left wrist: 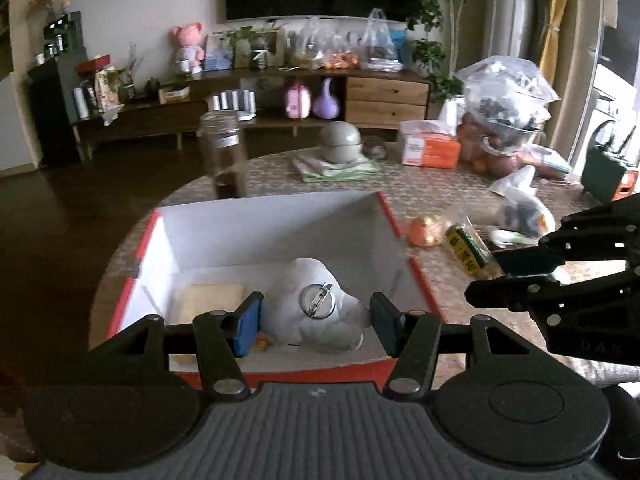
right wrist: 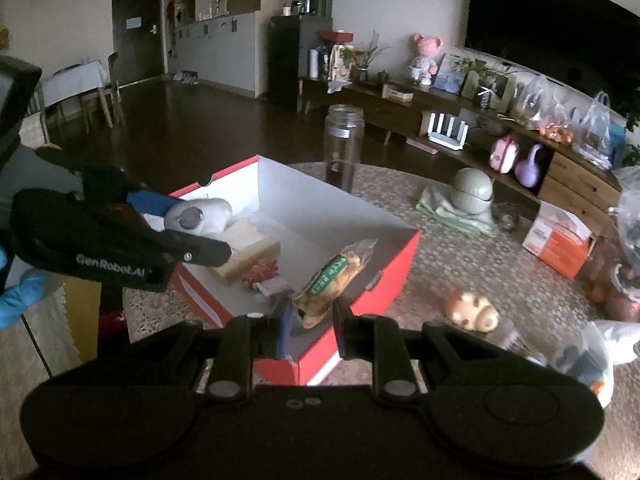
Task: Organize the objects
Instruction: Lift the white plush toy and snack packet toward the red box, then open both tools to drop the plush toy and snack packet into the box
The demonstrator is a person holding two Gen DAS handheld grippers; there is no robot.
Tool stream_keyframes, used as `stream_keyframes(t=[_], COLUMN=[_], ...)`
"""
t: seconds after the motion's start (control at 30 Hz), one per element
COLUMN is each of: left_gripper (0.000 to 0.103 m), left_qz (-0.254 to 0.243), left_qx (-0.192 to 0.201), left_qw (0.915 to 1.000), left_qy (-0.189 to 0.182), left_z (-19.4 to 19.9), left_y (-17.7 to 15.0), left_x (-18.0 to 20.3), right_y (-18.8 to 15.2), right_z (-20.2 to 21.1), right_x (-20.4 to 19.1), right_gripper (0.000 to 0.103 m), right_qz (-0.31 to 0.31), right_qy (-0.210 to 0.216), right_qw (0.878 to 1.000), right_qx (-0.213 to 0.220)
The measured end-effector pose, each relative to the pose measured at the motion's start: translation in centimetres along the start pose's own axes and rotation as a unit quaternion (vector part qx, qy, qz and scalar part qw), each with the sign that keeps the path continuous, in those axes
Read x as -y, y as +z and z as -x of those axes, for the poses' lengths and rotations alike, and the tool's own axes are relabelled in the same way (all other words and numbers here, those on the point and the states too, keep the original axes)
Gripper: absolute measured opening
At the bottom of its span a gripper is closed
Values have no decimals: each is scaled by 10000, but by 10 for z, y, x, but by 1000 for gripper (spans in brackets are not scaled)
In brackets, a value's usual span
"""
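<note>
A red box [left wrist: 394, 216] with a white inside stands on the table. In the left wrist view my left gripper [left wrist: 318, 322] holds a white plush with a round metal pin [left wrist: 316, 308] between its blue pads, over the box. In the right wrist view the left gripper [right wrist: 192, 224] and the plush [right wrist: 200, 216] are above the box's far side [right wrist: 400, 264]. My right gripper [right wrist: 310, 320] holds a snack packet with a green label [right wrist: 330, 284] by its lower end, over the box's near corner. A wooden block [right wrist: 248, 256] and small red pieces [right wrist: 262, 272] lie inside.
A glass jar [left wrist: 222, 152] stands behind the box. A small orange toy [right wrist: 474, 310], plastic bags [left wrist: 520, 208], an orange tissue box [left wrist: 430, 146] and a grey bowl on folded cloth [left wrist: 340, 148] lie on the table to the right.
</note>
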State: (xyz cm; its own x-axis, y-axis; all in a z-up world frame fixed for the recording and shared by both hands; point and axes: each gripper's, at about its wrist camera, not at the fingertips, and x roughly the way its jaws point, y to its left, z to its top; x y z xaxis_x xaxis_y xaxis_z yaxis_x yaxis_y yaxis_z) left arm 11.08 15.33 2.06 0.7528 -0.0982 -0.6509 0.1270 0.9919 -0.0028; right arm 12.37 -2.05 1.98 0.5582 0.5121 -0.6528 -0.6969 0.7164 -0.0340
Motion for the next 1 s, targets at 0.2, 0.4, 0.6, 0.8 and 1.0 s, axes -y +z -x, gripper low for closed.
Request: stream_keyframes(t=[0.2, 0.4, 0.6, 0.8, 1.0], left_gripper=[57, 57, 57, 58, 58], left_qz=[26, 78, 38, 102, 50], left_qx=[-64, -175, -439, -778, -1102], left_qw=[9995, 9983, 9970, 9953, 9922], left_qy=[322, 548, 634, 562, 573], left_z=[-11, -33, -63, -94, -119], left_y=[4, 7, 11, 13, 10], left_x=[-29, -55, -66, -72, -74], right_y=[6, 9, 14, 17, 18], right_z=[-27, -53, -81, -107, -125], right_x=[-7, -14, -17, -18, -22], right_gripper=[21, 21, 21, 21, 21], right_qz=[21, 174, 241, 112, 90], right_qy=[53, -42, -70, 62, 78], right_qw=[9999, 9995, 9987, 9975, 9957], right_qx=[-137, -268, -450, -693, -923])
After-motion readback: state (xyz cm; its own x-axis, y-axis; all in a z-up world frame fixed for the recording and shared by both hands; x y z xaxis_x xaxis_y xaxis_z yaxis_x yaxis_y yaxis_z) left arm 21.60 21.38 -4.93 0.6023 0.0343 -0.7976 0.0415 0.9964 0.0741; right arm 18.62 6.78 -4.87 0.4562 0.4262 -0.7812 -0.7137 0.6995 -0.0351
